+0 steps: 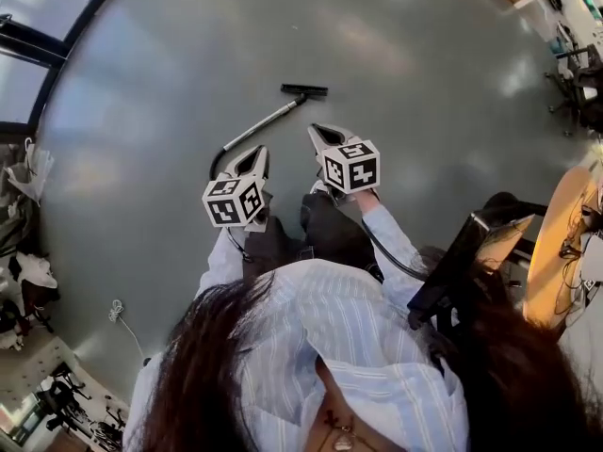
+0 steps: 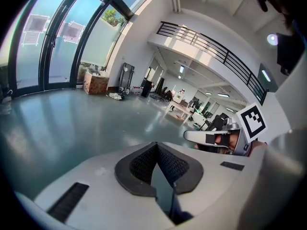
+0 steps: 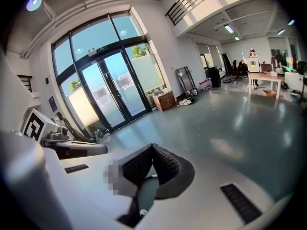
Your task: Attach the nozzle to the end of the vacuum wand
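The silver vacuum wand [image 1: 262, 125] lies on the grey floor ahead of me, with the black nozzle [image 1: 304, 90] at its far end. A dark hose [image 1: 218, 161] curves from the wand's near end. My left gripper [image 1: 261, 151] and right gripper [image 1: 316, 130] are held up side by side above the floor, both shut and empty. In the left gripper view the black pads [image 2: 157, 161] meet with nothing between them, and the right gripper [image 2: 188, 135] shows at the right. The right gripper view shows its pads [image 3: 152, 163] closed too, with the left gripper [image 3: 45, 141] at the left.
A black chair [image 1: 471, 252] and a wooden table [image 1: 561, 234] stand to my right. Clutter and bags [image 1: 24, 243] line the left wall by the glass doors [image 3: 103, 92]. A white cable [image 1: 118, 311] lies on the floor at lower left. Desks [image 3: 268, 78] stand far off.
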`<state>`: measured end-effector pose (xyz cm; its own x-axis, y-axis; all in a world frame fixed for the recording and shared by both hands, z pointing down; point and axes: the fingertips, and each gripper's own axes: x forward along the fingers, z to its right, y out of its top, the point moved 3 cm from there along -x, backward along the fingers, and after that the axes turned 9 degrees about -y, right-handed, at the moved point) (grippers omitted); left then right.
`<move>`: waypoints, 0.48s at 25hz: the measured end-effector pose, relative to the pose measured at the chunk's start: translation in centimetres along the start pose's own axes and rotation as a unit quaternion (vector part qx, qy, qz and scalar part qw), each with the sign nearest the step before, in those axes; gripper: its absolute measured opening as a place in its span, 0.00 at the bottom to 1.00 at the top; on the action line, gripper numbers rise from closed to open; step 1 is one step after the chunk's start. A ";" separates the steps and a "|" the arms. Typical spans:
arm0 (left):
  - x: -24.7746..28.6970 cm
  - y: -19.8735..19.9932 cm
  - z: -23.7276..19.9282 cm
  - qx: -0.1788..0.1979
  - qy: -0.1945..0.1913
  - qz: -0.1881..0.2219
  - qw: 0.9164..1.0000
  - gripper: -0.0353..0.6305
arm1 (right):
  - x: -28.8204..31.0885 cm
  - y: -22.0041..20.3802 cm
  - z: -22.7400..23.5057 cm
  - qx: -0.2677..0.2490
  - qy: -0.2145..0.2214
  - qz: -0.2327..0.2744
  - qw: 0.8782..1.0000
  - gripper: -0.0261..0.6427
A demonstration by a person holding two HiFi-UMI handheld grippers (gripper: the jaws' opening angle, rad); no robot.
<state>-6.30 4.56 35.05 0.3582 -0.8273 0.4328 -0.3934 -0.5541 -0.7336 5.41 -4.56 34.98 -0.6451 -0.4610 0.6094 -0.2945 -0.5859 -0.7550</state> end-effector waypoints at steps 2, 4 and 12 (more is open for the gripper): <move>-1.2 -0.1 0.1 0.005 -0.011 0.004 1.000 0.06 | -0.8 -0.4 -1.7 0.008 -0.007 0.008 1.000 0.05; -3.1 -0.3 -0.1 0.017 -0.022 0.006 1.000 0.06 | -1.4 -1.1 -4.1 0.013 -0.014 0.015 1.000 0.05; -15.3 -4.7 -2.5 0.041 -0.063 -0.002 0.997 0.06 | -4.8 -7.0 -15.6 0.074 -0.051 0.036 0.995 0.05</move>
<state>-12.01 19.61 33.15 0.4654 -0.8044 0.3692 -0.3236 -0.5429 -0.7749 -0.43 12.14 33.51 -0.5830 -0.5668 0.5821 -0.1374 -0.6373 -0.7583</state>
